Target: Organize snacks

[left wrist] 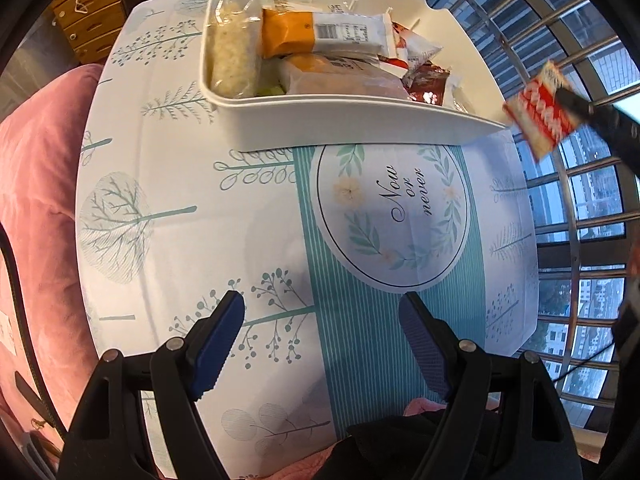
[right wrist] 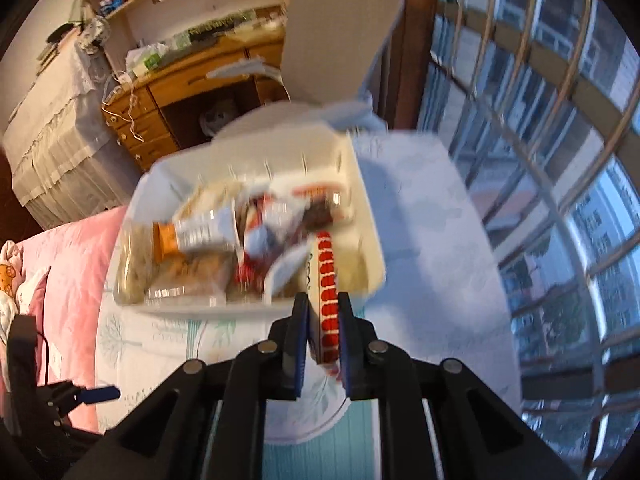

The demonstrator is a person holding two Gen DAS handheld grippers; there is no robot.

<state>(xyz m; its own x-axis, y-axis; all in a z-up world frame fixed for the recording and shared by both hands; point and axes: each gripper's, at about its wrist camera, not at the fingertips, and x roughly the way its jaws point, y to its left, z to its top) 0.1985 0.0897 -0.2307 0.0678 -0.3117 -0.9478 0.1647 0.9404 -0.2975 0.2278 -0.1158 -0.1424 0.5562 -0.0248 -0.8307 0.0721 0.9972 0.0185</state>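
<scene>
On the tree-printed white and teal tablecloth I could read "Now or never"; the barcode label on the orange and white snack packet was too small to make out. My right gripper was clenched on a flat red and white snack packet, held edge-on above the near rim of the white plastic bin of snacks. Only the left view showed that packet's face, blurred. My left gripper stood released, holding nothing, over the cloth.

Left gripper: pointing steeply down, 2 jaws wide apart, nothing between them. Right gripper: raised, jaws clamped on a held packet.
</scene>
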